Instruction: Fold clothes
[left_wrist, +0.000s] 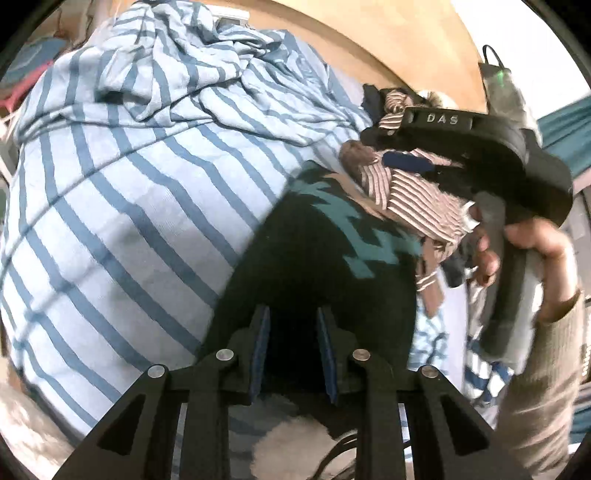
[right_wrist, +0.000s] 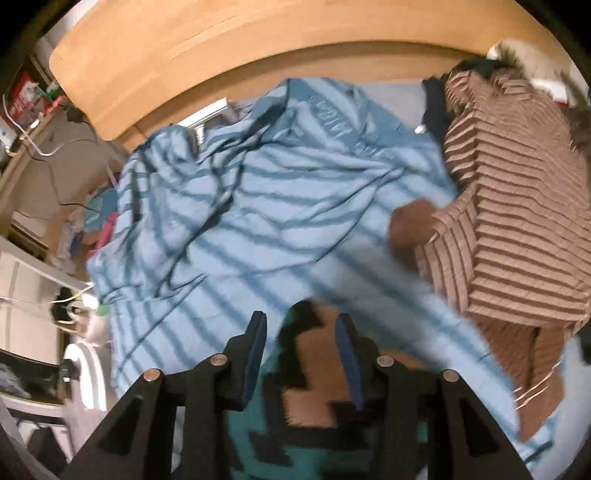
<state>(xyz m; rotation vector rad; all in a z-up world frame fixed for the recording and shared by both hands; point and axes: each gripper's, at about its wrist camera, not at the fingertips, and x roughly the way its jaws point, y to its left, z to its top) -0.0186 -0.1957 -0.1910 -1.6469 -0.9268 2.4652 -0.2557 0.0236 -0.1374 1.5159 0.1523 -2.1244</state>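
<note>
The blue striped cloth (left_wrist: 110, 221) lies spread and rumpled across the left and middle of the scene. It is the first hazard. The patterned garment (left_wrist: 332, 258), black with teal and tan blocks, rests on top of it, so any drag across it can bunch the stripes underneath and spoil a flat base for the fold.

The left tool (left_wrist: 293, 347) points steeply down. Black fabric of the patterned garment fills the gap between its pads, which reads as a narrow pinch on it. The bite looks shallow. If the cloth is pulled taut, the edge may slide out, or a layer of the blue cloth may be caught along with it.

The right tool (right_wrist: 301, 350) stands partly spread with the same garment's tan and teal part between its fingers. The blur hides whether the pads press on it, so I cannot tell if it grips. If it does not, one corner rides up alone and the fold goes crooked.

Further right, the brown striped garment (right_wrist: 517, 221) sits heaped just beside the patterned one. In the left wrist view the right tool and the hand (left_wrist: 546, 258) holding it hang over this heap. A sweep to that side can snag a sleeve and pull it into the fold.
</note>
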